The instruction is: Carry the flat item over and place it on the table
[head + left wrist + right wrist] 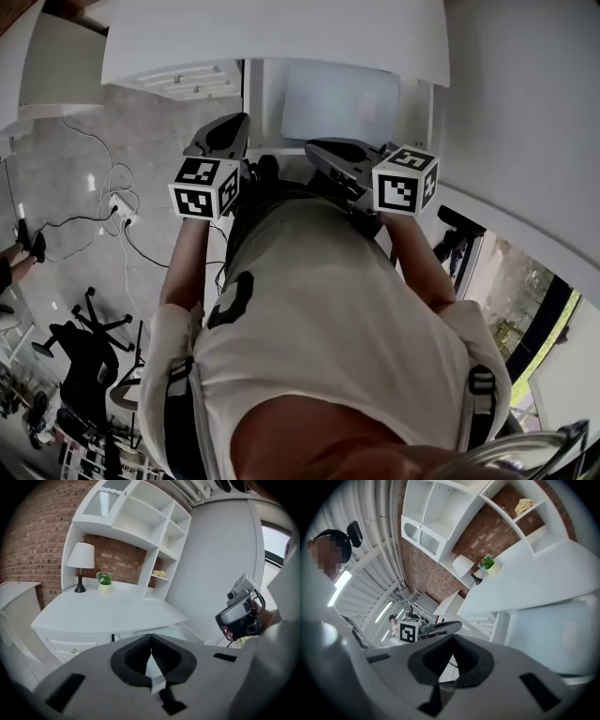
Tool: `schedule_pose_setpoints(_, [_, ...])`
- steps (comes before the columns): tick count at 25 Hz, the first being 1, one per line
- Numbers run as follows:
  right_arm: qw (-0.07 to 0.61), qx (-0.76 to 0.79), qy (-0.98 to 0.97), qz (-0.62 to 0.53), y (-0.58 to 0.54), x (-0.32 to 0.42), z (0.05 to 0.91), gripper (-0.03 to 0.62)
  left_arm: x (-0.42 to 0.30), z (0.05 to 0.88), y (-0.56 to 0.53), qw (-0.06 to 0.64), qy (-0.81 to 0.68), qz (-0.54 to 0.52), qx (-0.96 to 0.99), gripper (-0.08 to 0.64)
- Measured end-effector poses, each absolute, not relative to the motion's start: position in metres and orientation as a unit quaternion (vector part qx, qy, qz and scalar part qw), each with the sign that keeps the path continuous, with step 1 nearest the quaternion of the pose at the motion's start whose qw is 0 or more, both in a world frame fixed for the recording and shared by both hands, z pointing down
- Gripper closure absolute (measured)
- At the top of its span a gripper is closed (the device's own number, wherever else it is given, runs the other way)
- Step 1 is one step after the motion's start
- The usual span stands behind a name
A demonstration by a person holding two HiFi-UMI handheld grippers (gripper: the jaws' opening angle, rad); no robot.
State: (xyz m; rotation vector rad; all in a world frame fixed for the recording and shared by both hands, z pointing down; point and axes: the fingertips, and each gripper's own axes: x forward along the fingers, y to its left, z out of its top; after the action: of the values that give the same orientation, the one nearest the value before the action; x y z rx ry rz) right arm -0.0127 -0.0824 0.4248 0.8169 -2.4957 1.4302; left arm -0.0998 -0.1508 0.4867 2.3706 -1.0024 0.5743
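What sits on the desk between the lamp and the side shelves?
A potted plant, right beside the lamp; the remaining desk is bare. The left gripper view shows it.

From head: steeply down over own torso; desk front edge at top, left gripper and right gripper near, seen from behind.
From left gripper: close behind own jaws, facing desk front, lamp, plant, shelves; right gripper at right edge.
From right gripper: close behind own jaws, rolled, facing same desk from right end.
Shared by gripper views: desk, lamp, plant, shelves.
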Motion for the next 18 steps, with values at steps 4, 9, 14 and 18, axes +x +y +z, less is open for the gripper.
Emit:
schedule_pose_setpoints(4, [0.078,0.339,-0.796,0.495,-0.092,0.051,0.458,0.583,-0.063,0.522,-0.163,0.267,-0.342,0.241,0.868,0.540])
schedule_pose_setpoints(9, [0.061,0.425,-0.717,0.549,-0.115,0.143,0.519,0.583,-0.039,0.575,-0.176,0.324,-0.333,0.277,0.841,0.538])
schedule_pose_setpoints(14, [0.130,0.500,-0.635,0.574,-0.120,0.237,0.609,0.583,-0.017,0.625,-0.181,0.371,-0.309,0.319,0.816,0.401])
schedule_pose_setpoints(18, [0.139,0.506,-0.605,0.598,-0.125,0.271,0.650,0.583,0.002,0.663,-0.180,0.438,-0.275,0.330,0.790,0.242])
